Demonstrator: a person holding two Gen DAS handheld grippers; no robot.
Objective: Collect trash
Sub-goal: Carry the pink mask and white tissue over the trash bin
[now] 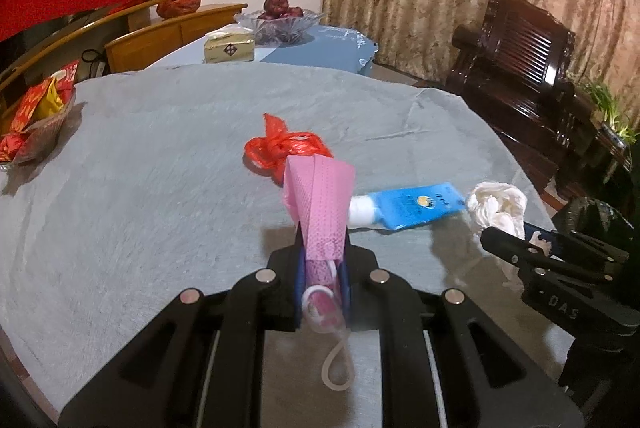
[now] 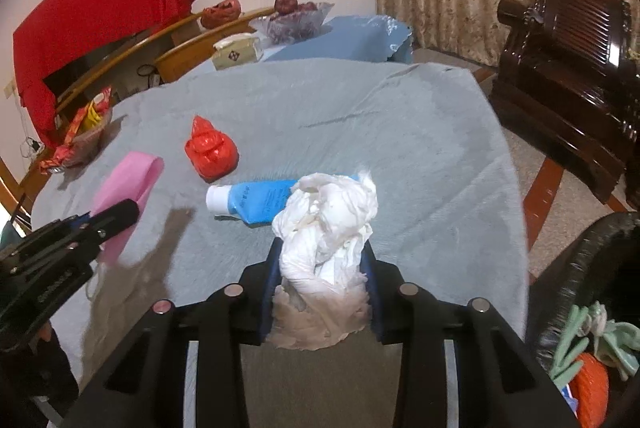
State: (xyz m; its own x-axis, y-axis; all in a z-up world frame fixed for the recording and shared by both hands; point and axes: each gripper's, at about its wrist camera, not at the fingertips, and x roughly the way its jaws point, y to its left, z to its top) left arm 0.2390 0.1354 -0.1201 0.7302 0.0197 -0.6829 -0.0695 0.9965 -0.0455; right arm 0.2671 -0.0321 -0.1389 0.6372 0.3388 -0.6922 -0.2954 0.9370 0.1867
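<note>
On the grey-clothed table, a snack bowl sits at the far left. The left hand-held gripper is clenched on a pink mask, held above the cloth. Behind it lies a red bag, and to its right a blue tube. The right hand-held gripper grasps a crumpled white tissue. A black bin holding trash stands rightmost.
</note>
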